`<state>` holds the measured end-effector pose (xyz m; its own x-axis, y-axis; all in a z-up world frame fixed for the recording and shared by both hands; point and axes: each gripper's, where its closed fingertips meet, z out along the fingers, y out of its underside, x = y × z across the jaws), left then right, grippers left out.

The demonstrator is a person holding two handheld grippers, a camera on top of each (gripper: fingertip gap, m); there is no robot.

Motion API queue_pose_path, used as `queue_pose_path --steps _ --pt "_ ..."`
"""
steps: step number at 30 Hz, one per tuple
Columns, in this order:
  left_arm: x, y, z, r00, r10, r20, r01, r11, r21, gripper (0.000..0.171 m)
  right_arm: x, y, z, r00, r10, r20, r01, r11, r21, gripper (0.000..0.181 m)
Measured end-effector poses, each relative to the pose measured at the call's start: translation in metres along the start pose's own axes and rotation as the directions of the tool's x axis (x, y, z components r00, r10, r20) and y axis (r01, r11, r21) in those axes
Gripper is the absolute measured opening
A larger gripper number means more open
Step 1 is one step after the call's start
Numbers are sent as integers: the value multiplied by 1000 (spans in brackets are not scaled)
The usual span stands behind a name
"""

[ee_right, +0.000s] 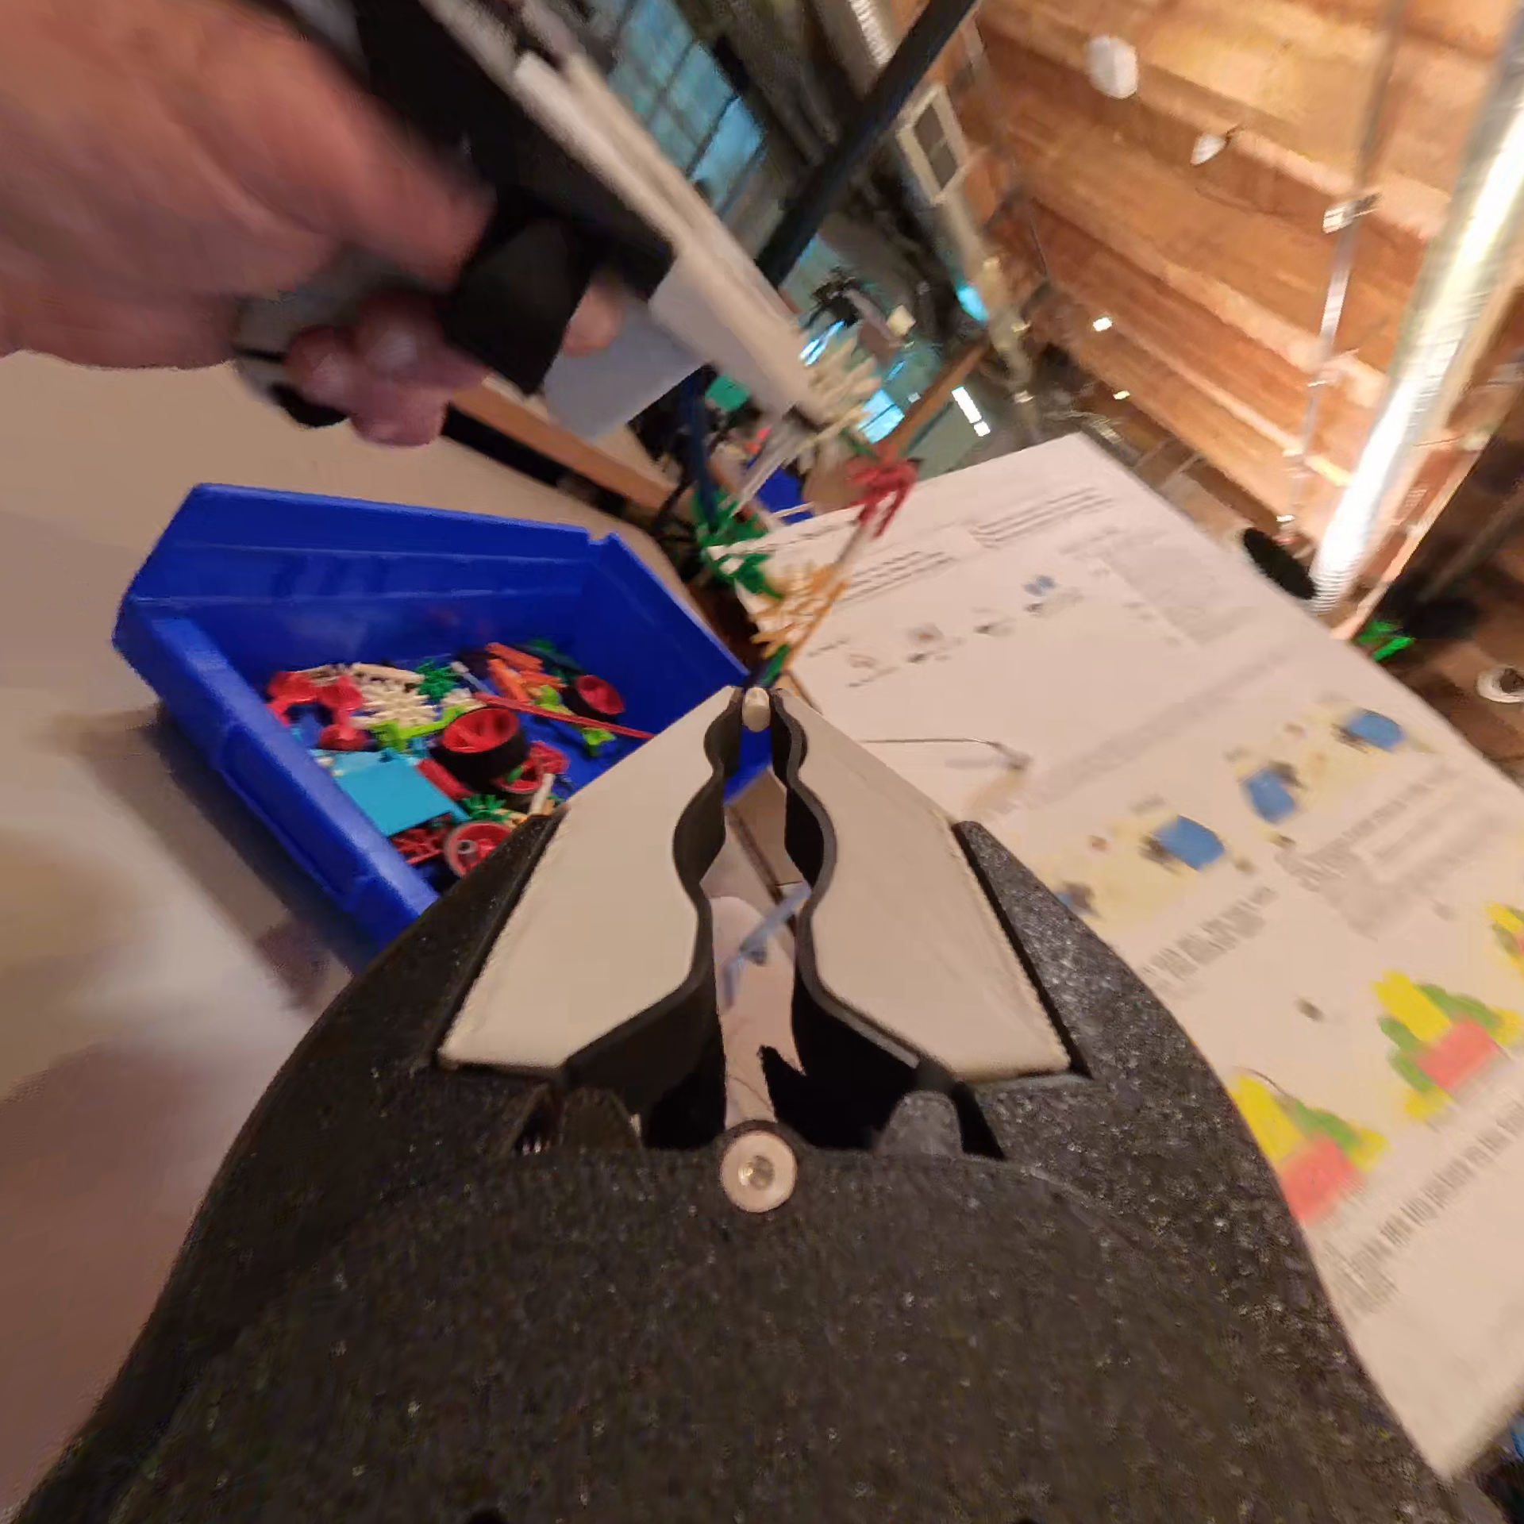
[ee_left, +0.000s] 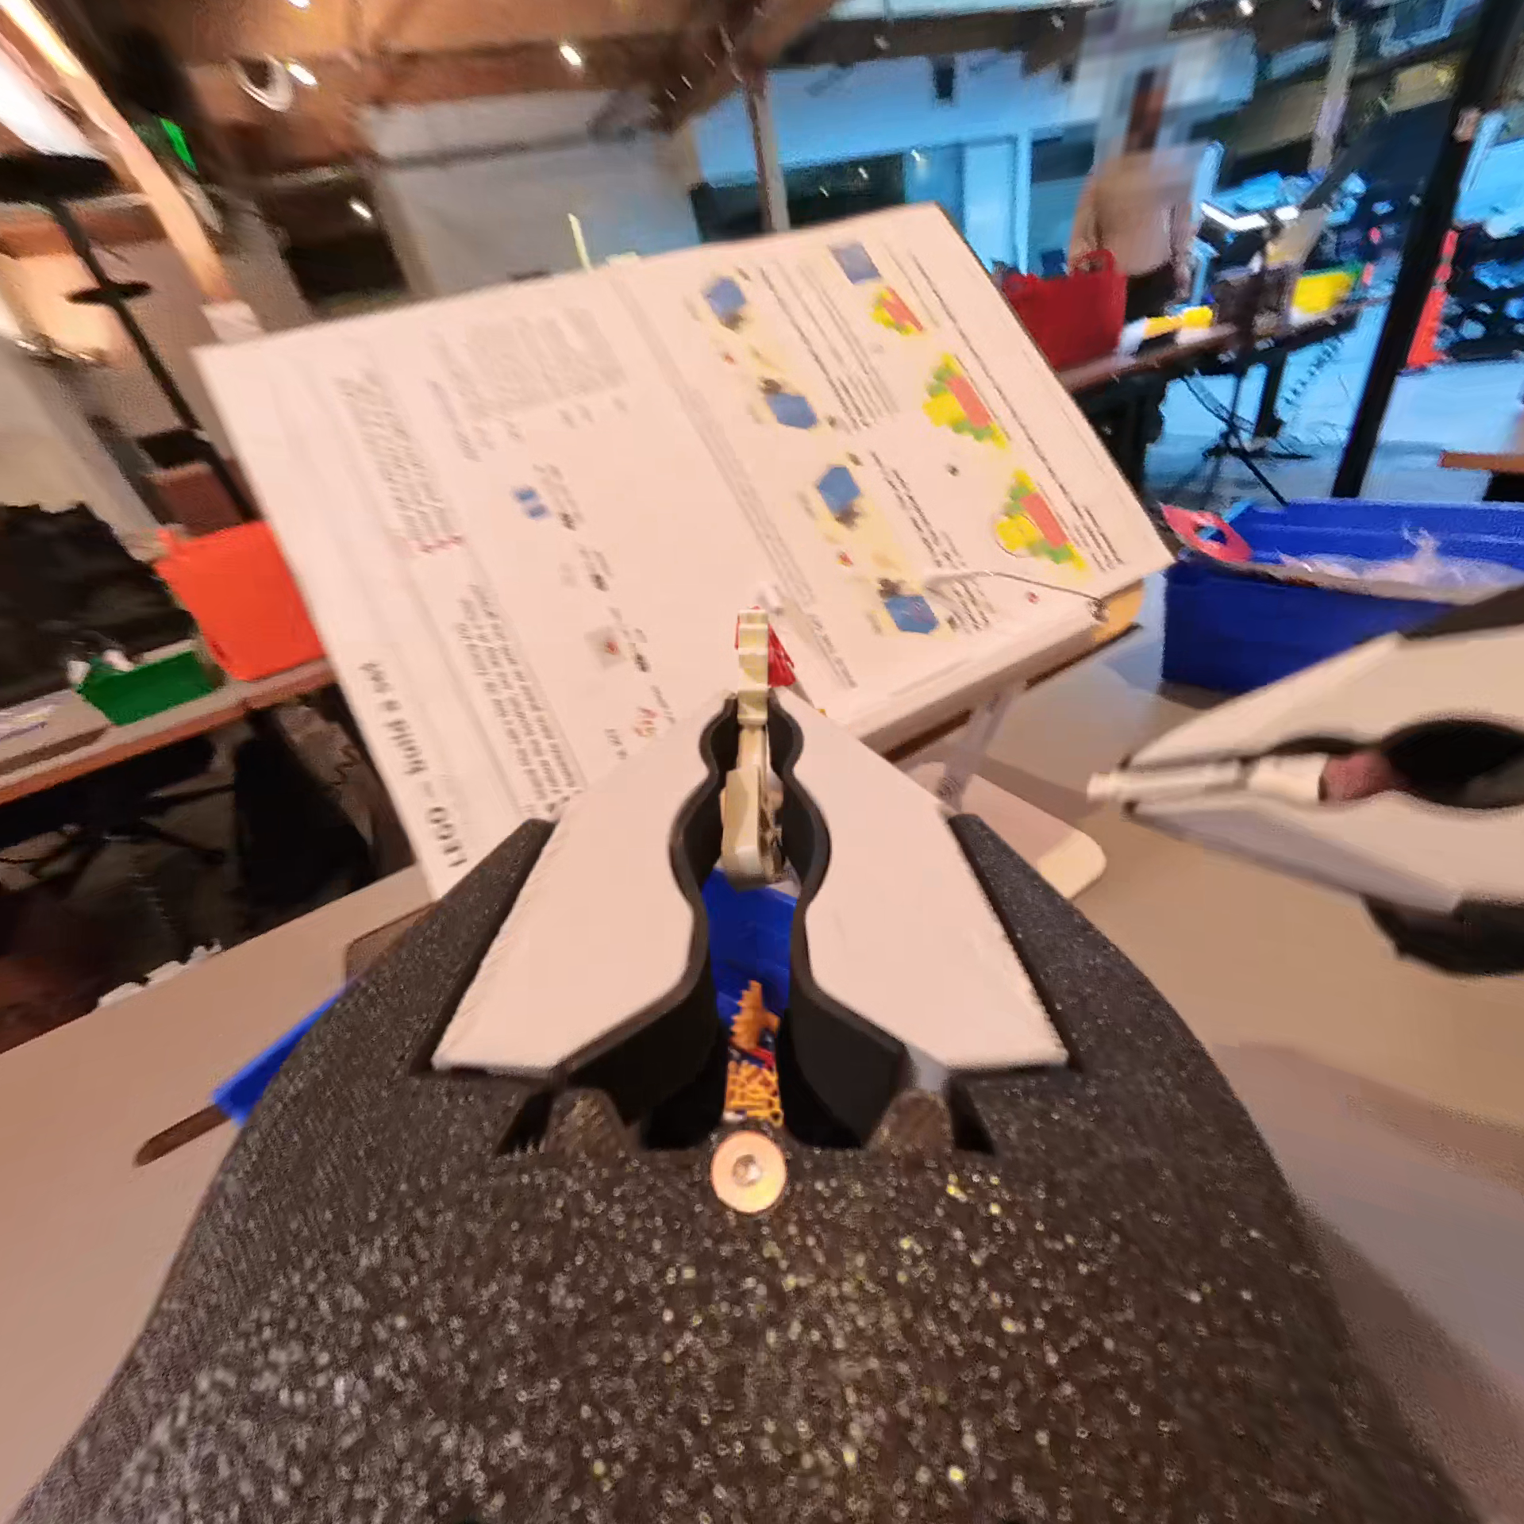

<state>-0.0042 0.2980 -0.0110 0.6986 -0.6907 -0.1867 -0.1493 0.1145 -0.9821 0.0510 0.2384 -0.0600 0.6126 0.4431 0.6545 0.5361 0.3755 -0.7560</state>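
Observation:
My left gripper is shut on a cream connector piece, seen edge-on, with a red connector just beyond it. In the right wrist view a hand holds this left gripper at the upper left, and a chain of white, red, green and tan connectors hangs from it. My right gripper is shut on a short white rod, close below the chain's lower end. It also shows at the right of the left wrist view.
A blue bin of mixed coloured parts and wheels sits on the grey table under the left gripper. A printed instruction sheet leans on a stand behind. A second blue bin is at the right, and orange and green bins at the far left. There is about 10 cm between the tips of the two grippers.

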Motion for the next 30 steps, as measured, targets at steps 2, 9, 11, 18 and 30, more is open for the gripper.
queue_pose_path --steps 2,9,11,18,30 --pt "-16 -6 -11 999 -9 53 7 999 42 4 -24 22 31 996 44 76 -35 991 -126 4" --pt "-27 -11 -21 999 -46 22 43 992 119 4 -45 63 53 939 281 198 -230 942 -245 34" --pt "-18 -16 -20 996 -75 -48 82 984 159 4 -18 49 41 917 353 183 -328 932 -157 27" --pt "32 -24 -14 925 -136 -355 215 957 194 4 26 8 -3 743 548 384 -594 804 2 38" --pt "66 -26 -5 912 15 -411 121 946 302 3 28 14 -5 665 630 402 -663 745 -70 6"
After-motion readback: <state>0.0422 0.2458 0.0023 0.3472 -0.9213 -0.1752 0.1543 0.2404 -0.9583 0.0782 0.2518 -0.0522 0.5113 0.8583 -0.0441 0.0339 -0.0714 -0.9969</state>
